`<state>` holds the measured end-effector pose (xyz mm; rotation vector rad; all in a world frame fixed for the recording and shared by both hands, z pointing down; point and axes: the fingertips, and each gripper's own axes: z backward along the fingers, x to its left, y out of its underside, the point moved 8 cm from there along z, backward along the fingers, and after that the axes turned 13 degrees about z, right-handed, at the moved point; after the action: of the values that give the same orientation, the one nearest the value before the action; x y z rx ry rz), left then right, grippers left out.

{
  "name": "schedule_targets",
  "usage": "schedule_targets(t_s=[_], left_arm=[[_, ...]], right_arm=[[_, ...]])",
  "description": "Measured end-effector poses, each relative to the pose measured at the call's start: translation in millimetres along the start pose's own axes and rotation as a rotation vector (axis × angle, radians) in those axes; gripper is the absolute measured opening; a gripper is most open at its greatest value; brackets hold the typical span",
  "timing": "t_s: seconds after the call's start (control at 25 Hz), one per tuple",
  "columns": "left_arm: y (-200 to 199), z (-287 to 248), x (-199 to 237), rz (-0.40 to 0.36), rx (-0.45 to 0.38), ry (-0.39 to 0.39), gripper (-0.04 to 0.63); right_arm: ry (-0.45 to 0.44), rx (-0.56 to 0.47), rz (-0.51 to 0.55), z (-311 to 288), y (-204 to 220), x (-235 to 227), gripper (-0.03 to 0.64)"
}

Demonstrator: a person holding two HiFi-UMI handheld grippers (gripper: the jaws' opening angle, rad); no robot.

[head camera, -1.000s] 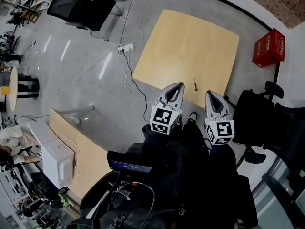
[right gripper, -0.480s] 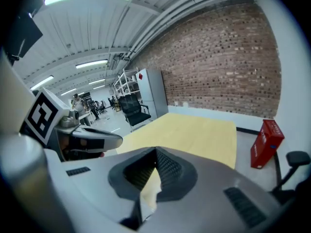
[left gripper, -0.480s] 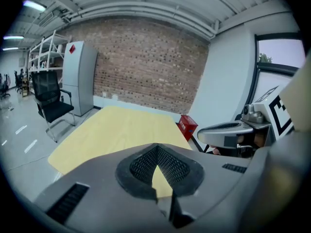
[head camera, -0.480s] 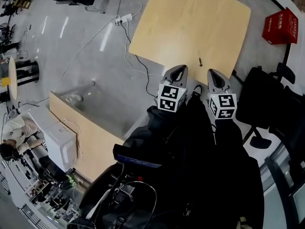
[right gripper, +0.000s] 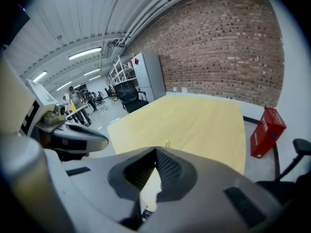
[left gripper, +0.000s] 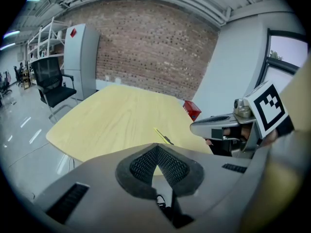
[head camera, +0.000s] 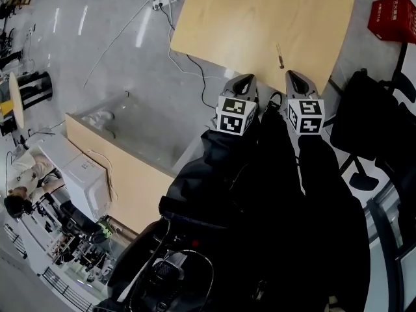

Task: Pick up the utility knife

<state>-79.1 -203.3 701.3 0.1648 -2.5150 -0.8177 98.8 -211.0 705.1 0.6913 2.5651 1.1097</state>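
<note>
A white power strip point(head camera: 162, 0) with its cable lies on the grey floor point(head camera: 130, 70) at the left of the head view. To its right stands the pale wooden table point(head camera: 260, 18). The left gripper point(head camera: 245, 78) hangs at the table's near edge. Its cube shows black-and-white square markers and no letters. In the left gripper view its jaws meet at the tips with nothing between them. The knife point(head camera: 279, 55), slim and yellow with a dark end, lies flat on the table close to that near edge. It is just beyond the two grippers and touched by neither. No brand on it can be read. The right gripper point(head camera: 294, 75) hangs beside the left one, apart from it, with the same kind of marker cube. Its own view shows its jaws closed tip to tip, empty. Further right a red crate point(head camera: 394, 17) stands on the floor beside the table; its white writing is too small to read. In the left gripper view a grey cabinet point(left gripper: 80, 57) by the brick wall point(left gripper: 155, 47) carries a red diamond sticker point(left gripper: 73, 32).
</note>
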Motion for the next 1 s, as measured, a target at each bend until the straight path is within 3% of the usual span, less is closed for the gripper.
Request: schedule_targets(t_s=[0.36, 0.56, 1.0], left_arm=[[12.8, -0.9, 9.0, 0.02, 0.025, -0.005, 0.002], [16.4, -1.6, 13.9, 0.024, 0.038, 0.004, 0.002], [27.5, 0.0, 24.3, 0.042, 0.055, -0.009, 0.002]], right_arm=[[-0.003, 0.059, 0.005, -35.7, 5.8, -5.6, 0.008], [0.004, 0.111, -0.003, -55.1, 14.7, -6.7, 0.058], [0.022, 0.191, 0.014, -83.0, 23.4, -6.8, 0.072]])
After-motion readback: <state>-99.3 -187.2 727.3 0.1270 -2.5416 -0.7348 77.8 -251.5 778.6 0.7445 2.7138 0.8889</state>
